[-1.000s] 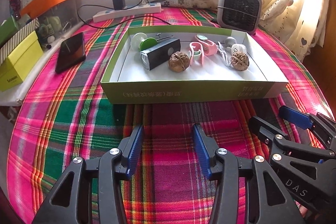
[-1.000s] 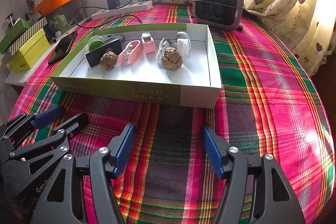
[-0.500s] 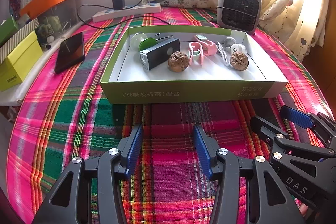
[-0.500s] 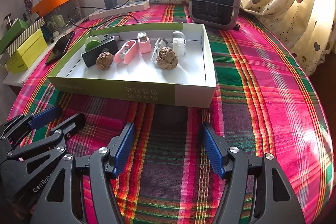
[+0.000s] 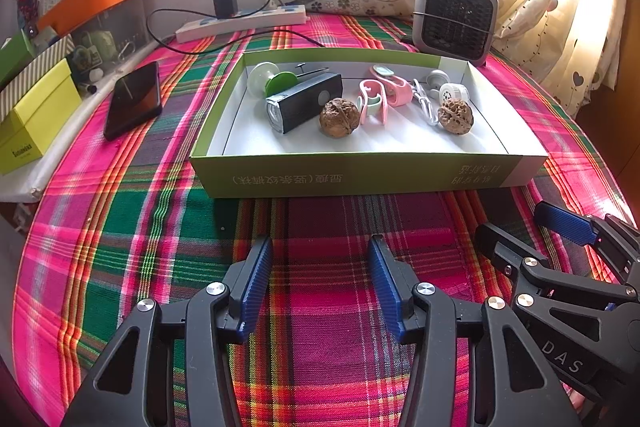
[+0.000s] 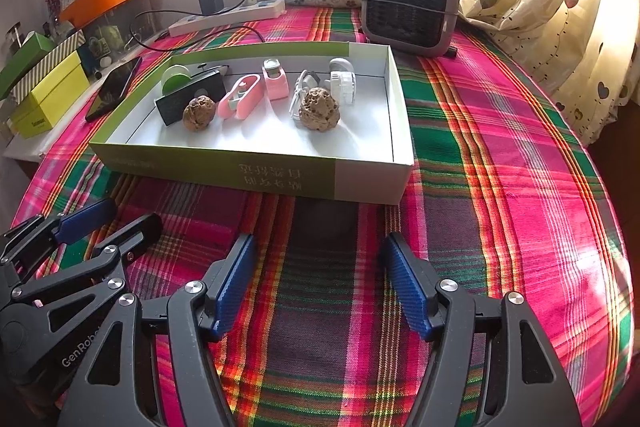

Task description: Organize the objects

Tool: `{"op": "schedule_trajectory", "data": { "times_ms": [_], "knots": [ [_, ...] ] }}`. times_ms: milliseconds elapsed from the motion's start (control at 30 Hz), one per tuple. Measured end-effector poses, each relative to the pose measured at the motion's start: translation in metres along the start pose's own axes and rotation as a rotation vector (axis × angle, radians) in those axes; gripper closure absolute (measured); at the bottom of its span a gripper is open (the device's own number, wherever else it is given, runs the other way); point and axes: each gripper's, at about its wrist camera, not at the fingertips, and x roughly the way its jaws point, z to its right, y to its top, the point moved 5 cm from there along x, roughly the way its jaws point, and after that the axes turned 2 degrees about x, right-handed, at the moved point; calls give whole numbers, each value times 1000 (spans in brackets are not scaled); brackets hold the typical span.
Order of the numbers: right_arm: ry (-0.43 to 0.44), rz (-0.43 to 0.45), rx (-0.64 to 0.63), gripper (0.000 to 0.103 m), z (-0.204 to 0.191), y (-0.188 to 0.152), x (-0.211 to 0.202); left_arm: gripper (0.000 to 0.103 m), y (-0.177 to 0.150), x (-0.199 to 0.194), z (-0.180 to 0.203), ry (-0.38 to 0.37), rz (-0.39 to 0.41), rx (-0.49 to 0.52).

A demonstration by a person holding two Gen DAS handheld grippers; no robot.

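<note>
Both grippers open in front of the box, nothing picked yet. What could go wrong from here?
1. The two walnuts are round and hard; they could roll or squirt out of the pads.
2. The white cord lies against the right walnut, so grabbing that nut may drag the cord along.
3. The left gripper and right gripper sit side by side and may collide when both reach over the box wall.

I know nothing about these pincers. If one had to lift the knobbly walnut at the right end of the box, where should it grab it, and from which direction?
Probably from above, across its widest middle. The knobbly walnut is roundish, so pads meeting at its middle should slip least. The box wall blocks a low approach from the front, and a white cord touches its far left, so the right gripper, now open, should come down with one finger on either side.
</note>
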Motion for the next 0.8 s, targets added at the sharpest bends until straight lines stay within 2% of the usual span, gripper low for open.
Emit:
{"op": "schedule_trajectory", "data": {
  "times_ms": [800],
  "knots": [
    [1,-1,-2,34,-1,0,0,55,0,0,0,0,0,1]
  ]
}}
